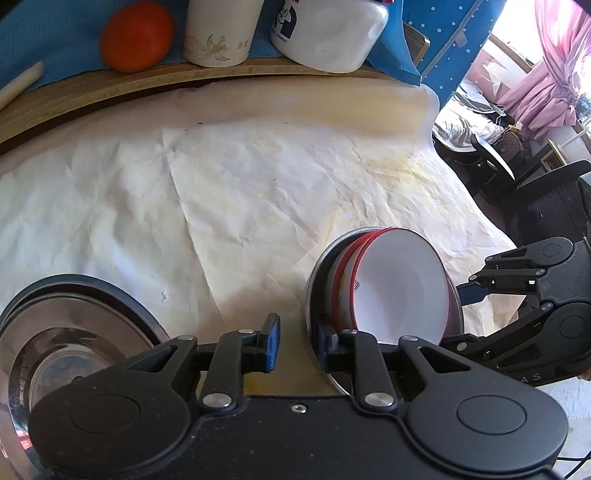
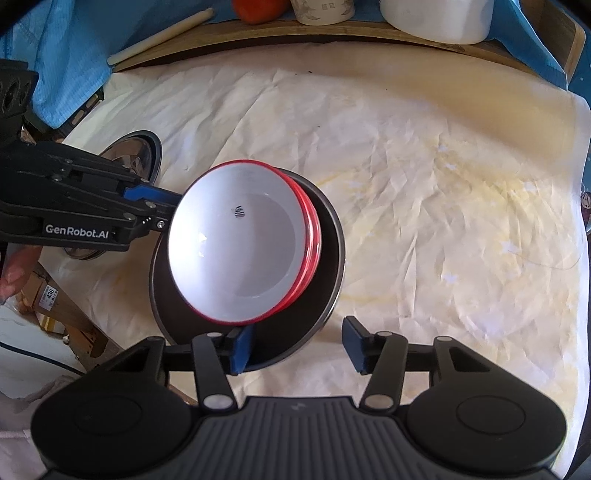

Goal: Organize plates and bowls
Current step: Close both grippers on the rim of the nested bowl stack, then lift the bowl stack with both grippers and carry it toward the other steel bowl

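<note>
White bowls with red rims [image 2: 240, 247] are nested in a dark metal plate [image 2: 325, 266] on the cream cloth; they also show in the left wrist view [image 1: 399, 291]. My left gripper [image 1: 299, 341] is open, its right finger against the dark plate's [image 1: 314, 291] rim. My right gripper [image 2: 299, 345] is open, its left finger at the plate's near edge. A shiny steel plate stack [image 1: 70, 343] lies at the left, also in the right wrist view [image 2: 138, 151].
A wooden board [image 1: 184, 83] at the back carries an orange [image 1: 136, 35], a white cup [image 1: 221, 33] and a white jug [image 1: 332, 33]. A rolling pin [image 2: 162, 35] lies at the back left. A black chair [image 1: 546, 210] stands beyond the table's right edge.
</note>
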